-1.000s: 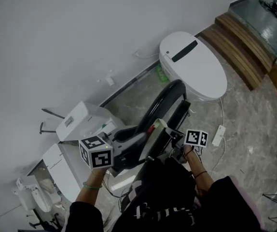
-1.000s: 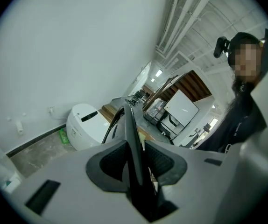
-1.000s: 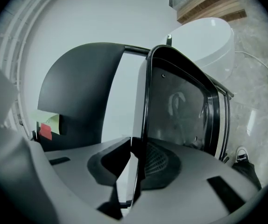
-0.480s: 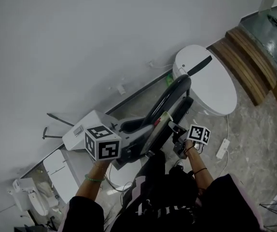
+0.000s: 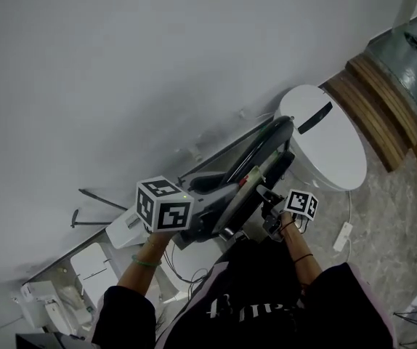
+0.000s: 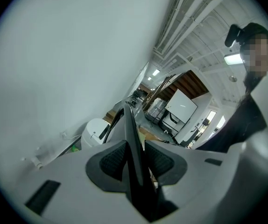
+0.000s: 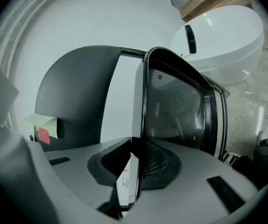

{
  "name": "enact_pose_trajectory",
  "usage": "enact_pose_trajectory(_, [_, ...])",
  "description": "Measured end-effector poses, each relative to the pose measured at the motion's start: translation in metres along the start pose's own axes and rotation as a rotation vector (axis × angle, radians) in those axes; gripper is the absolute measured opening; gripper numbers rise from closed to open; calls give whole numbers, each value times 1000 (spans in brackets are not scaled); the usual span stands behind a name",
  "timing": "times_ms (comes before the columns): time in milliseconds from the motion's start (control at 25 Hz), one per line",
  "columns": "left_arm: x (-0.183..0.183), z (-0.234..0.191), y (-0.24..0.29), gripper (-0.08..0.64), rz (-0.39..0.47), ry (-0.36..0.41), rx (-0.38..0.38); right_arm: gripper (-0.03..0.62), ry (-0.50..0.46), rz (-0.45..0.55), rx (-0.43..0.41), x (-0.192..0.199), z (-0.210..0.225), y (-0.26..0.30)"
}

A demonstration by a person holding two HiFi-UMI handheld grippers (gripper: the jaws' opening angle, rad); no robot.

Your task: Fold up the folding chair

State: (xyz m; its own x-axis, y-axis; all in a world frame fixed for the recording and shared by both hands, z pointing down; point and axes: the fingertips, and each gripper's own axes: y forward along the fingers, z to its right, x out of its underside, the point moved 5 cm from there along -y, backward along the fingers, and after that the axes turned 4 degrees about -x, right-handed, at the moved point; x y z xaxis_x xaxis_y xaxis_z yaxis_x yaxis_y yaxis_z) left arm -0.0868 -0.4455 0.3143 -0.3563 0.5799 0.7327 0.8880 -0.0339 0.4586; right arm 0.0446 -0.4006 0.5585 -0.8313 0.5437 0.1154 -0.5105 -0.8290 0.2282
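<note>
The black folding chair (image 5: 256,158) is folded flat and held off the floor, edge-on, close to the white wall. My left gripper (image 5: 200,217) is shut on its near left edge; in the left gripper view the thin dark chair panel (image 6: 130,139) runs straight between the pads of the left gripper (image 6: 134,167). My right gripper (image 5: 268,211) is shut on the chair's right side. In the right gripper view the right gripper (image 7: 137,164) pinches the black frame tube (image 7: 144,115), with the dark curved seat shell (image 7: 78,92) to its left.
A white oval appliance (image 5: 326,142) stands on the floor just past the chair's far end. Wooden steps (image 5: 374,86) rise at the right. White boxes and parts (image 5: 92,264) lie along the wall at the left. A power strip (image 5: 343,236) and cable lie on the tiled floor.
Both grippers have carried the folded chair together toward the wall and slightly up. The grips look unchanged.
</note>
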Motion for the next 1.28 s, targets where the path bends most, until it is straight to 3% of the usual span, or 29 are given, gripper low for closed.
enact_pose_trajectory(280, [-37, -90, 4, 117, 6, -60, -56, 70, 7, -63, 38, -42, 4, 84])
enact_pose_trajectory(600, [-55, -98, 9, 118, 34, -60, -138, 71, -14, -143, 3, -68, -1, 118])
enact_pose_trajectory(880, [-102, -181, 35, 117, -8, -86, -195, 71, 10, -197, 33, -130, 8, 197])
enact_pose_trajectory(1280, [-131, -243, 72, 117, -59, -138, -235, 72, 17, -236, 105, -184, 30, 251])
